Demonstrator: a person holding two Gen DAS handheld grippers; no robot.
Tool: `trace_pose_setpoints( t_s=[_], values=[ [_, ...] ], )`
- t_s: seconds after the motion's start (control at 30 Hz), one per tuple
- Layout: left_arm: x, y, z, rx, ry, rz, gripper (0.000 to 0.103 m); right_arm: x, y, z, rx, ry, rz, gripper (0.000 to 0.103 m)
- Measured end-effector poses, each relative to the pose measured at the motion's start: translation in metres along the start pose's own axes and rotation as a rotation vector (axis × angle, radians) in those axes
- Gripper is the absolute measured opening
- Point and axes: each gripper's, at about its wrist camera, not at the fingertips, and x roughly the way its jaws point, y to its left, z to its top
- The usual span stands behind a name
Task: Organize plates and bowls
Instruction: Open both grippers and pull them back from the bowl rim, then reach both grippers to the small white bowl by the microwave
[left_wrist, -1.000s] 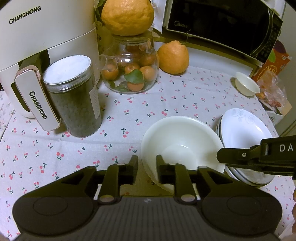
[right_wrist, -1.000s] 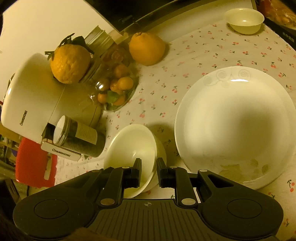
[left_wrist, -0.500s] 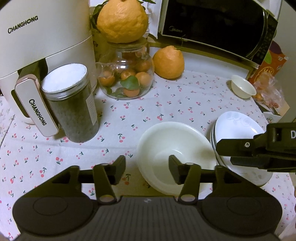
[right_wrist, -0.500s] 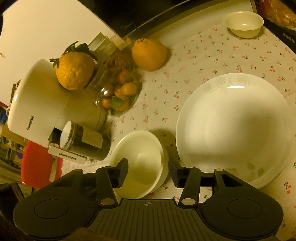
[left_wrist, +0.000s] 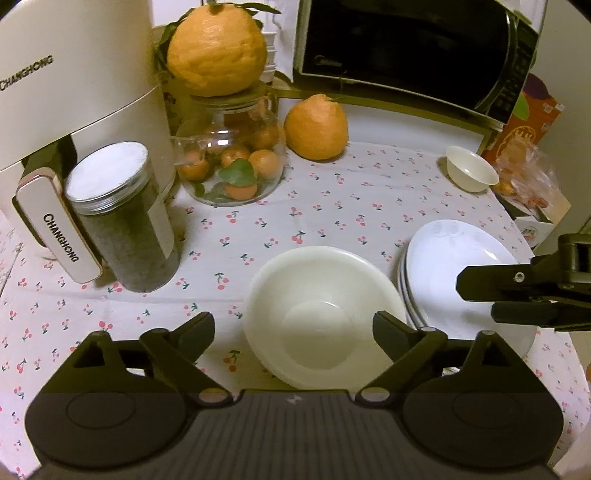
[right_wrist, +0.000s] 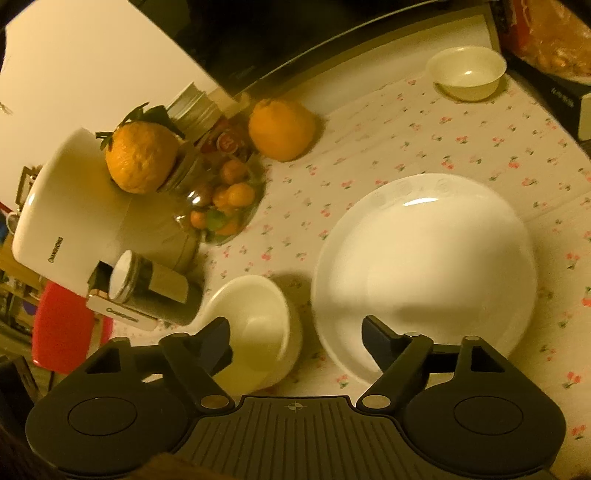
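Both sets of jaws have swung apart since a second ago, when each pair stood nearly together, and they are opening wider now. My left gripper (left_wrist: 293, 325) hangs over the near rim of the big white bowl (left_wrist: 321, 314), jaws spread with the bowl below them and nothing clamped. My right gripper (right_wrist: 295, 332) is spread the same way, empty, one jaw over the big white bowl and the other over the stack of plates (right_wrist: 424, 266). That stack sits on the counter (left_wrist: 332, 221) just right of the big bowl, rims almost touching. Left of the bowl stands a dark jar with a white lid (left_wrist: 122, 218), tight against the handle of the cream air fryer (left_wrist: 74, 110). Beyond the bowl is a glass jar of small oranges (left_wrist: 232, 166) with a large citrus fruit (left_wrist: 218, 48) resting on top, and a second citrus (left_wrist: 317, 127) beside it. Far right of the bowl, past the plates, a small white bowl (left_wrist: 471, 168) stands alone before the microwave (left_wrist: 406, 48).
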Motion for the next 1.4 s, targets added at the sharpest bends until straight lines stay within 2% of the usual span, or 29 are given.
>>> trace_pose_setpoints(
  t_s=[0.17,0.57,0.77,0.93,1.07,1.4],
  values=[
    [0.000,-0.011,0.003,0.018,-0.005,0.004,0.099,-0.011,-0.017,0.004,0.011,-0.021,-0.025,0.084],
    [0.002,-0.045,0.015,0.073,-0.014,-0.011,0.102,-0.032,-0.049,0.020,-0.020,-0.052,-0.090,0.086],
    [0.010,-0.069,0.036,0.116,0.007,-0.032,0.102,-0.037,-0.066,0.042,-0.040,-0.066,-0.117,0.086],
    [0.017,-0.090,0.063,0.109,0.004,-0.067,0.102,-0.038,-0.083,0.068,-0.039,-0.091,-0.112,0.087],
    [0.032,-0.104,0.085,0.089,0.032,-0.104,0.102,-0.034,-0.103,0.092,0.012,-0.105,-0.079,0.086],
    [0.083,-0.136,0.138,0.075,0.058,-0.144,0.102,-0.016,-0.162,0.151,0.198,-0.162,-0.007,0.087]
  ],
)
